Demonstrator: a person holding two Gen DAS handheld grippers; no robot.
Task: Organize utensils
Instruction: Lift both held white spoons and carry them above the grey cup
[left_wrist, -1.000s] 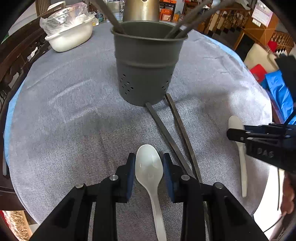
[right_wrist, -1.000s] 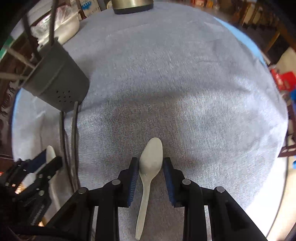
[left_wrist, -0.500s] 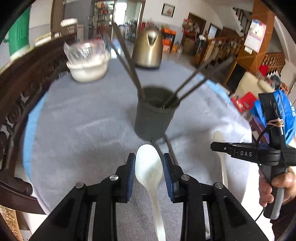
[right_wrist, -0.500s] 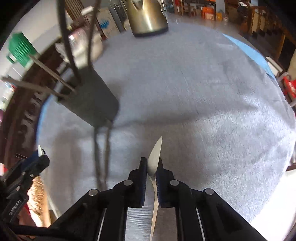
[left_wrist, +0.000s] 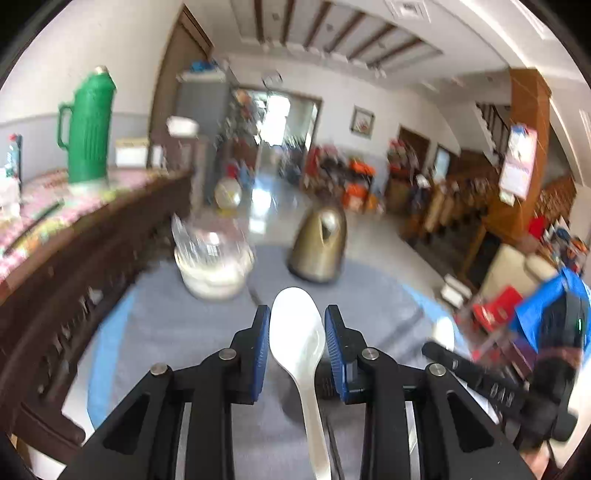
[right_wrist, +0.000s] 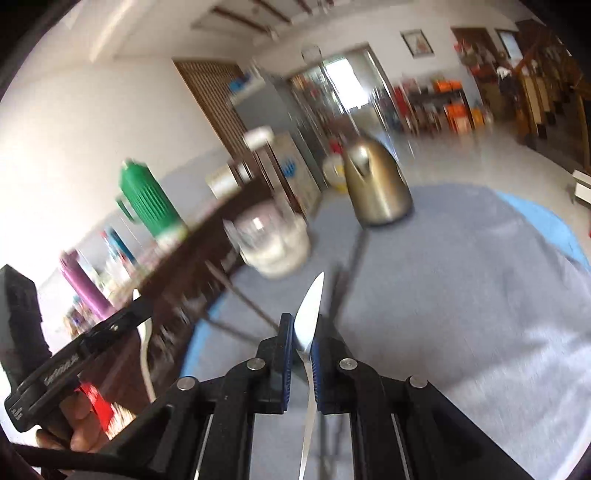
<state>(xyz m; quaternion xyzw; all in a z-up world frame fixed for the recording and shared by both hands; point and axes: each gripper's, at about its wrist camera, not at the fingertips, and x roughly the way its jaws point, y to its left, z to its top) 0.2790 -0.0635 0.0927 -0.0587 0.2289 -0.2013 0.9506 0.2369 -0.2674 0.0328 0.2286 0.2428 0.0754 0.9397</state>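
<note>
My left gripper (left_wrist: 297, 343) is shut on a white plastic spoon (left_wrist: 297, 332), bowl flat between the blue pads, lifted above the table. My right gripper (right_wrist: 303, 343) is shut on a second white spoon (right_wrist: 308, 314), turned on edge. The right gripper shows in the left wrist view (left_wrist: 480, 373) at lower right, its spoon bowl (left_wrist: 443, 330) peeking above it. The left gripper shows in the right wrist view (right_wrist: 85, 354) at lower left with its spoon (right_wrist: 146, 354). The dark utensil holder is mostly hidden behind the fingers; blurred chopsticks (right_wrist: 351, 273) stick up from it.
A round table with a grey cloth (right_wrist: 461, 295) lies below. A white bowl covered in plastic wrap (left_wrist: 212, 258) and a gold kettle (left_wrist: 319, 249) stand at its far side. A dark wooden sideboard (left_wrist: 74, 251) with a green thermos (left_wrist: 88, 125) runs along the left.
Both grippers have lifted their spoons off the table and tilted up, so the views now face the room. The right gripper closed and its spoon turned on edge.
</note>
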